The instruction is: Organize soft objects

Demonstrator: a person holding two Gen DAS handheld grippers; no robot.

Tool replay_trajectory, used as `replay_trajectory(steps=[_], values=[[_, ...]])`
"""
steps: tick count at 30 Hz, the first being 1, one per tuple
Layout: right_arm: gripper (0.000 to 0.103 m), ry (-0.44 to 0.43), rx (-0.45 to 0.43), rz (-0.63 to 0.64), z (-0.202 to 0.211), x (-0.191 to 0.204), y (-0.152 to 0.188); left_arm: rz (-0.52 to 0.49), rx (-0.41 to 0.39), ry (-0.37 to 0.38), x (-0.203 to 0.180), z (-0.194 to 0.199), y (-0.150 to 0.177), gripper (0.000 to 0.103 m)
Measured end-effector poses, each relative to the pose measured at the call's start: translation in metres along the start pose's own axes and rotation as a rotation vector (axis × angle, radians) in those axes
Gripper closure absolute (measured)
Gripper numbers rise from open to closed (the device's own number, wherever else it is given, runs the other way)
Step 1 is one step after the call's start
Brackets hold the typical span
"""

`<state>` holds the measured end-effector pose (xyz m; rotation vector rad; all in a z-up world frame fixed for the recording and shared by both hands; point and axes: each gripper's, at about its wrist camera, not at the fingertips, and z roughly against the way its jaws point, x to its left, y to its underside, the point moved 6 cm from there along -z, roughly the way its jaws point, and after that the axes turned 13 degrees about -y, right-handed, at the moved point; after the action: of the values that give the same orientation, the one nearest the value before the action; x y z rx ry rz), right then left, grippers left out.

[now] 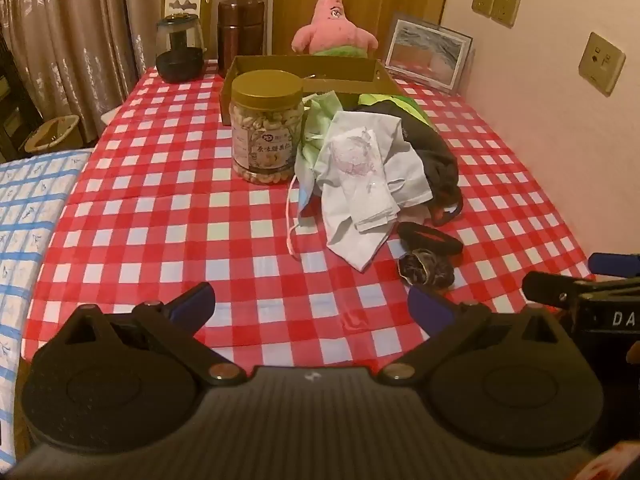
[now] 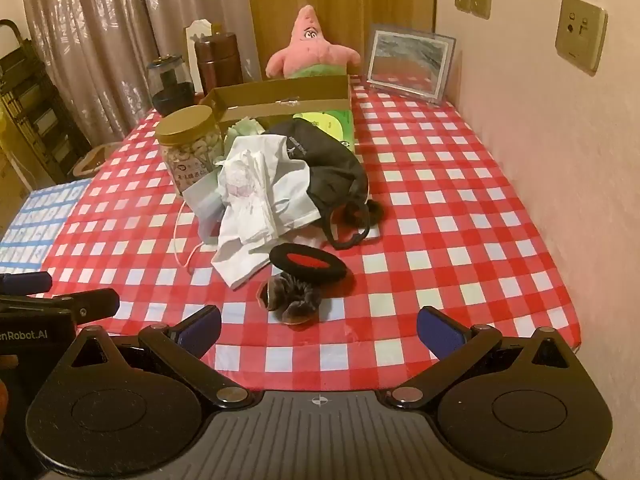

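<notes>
Where the soft things lie heaped mid-desk, a white cloth (image 2: 256, 204) with a faint pink print sits on top; a black garment (image 2: 332, 168) with a small pale logo too small to read spreads to its right; pale green face masks (image 1: 320, 120) bunch behind the cloth, and a blue mask (image 1: 305, 196) trails a pink ear loop toward the near edge; a lime-green printed item (image 2: 328, 124) peeks out behind the black garment. Nearer the camera, apart from the heap, a black oval band (image 2: 308, 264) with a red centre lies just above a dark furry scrunchie (image 2: 294, 300). Behind the heap stands an open cardboard box (image 2: 280, 92); beyond it sits a pink star-shaped plush (image 2: 310, 52). Left of the heap, touching the masks, a clear jar of nuts (image 1: 266, 128) with a gold lid carries a label in Chinese characters that I cannot make out; a dark glass pot (image 1: 179, 50), a brown flask (image 1: 240, 36) and a framed picture (image 1: 428, 54) line the far edge. All rest on the desk's red-and-white checked cloth (image 1: 160, 208). Both claws hang above the near edge, pointing downward; the left claw (image 1: 310, 304) is spread wide with nothing between its blue pads; the right claw (image 2: 318, 328) likewise gapes empty, the scrunchie just ahead of it. Lettering "enRobot.AI" shows on the left claw's body in the right view, and "DA" on the right one's in the left view.
</notes>
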<state>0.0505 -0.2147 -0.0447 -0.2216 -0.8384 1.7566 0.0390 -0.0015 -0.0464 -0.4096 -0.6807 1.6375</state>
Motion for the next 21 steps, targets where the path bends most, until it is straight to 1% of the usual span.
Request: replay_trajectory(steps=[5,6,8,11,21], values=[[0.000,-0.007,0.006,-0.011,-0.001,-0.001,0.004,0.007,0.013,0.019,0.002,-0.004,-0.001,0.001],[0.000,-0.008,0.009,-0.016,-0.002,-0.003,0.004,-0.002,-0.003,0.011,0.000,0.000,0.002,0.002],[0.000,-0.002,0.012,-0.014,0.002,0.001,0.003,-0.005,-0.006,0.014,0.000,0.002,0.003,0.003],[0.000,0.001,-0.013,0.013,0.003,0.004,0.007,-0.010,-0.003,0.013,-0.002,0.004,0.003,0.003],[0.000,0.007,-0.009,-0.001,0.006,-0.002,0.003,-0.014,0.001,0.015,-0.003,0.006,0.003,0.003]])
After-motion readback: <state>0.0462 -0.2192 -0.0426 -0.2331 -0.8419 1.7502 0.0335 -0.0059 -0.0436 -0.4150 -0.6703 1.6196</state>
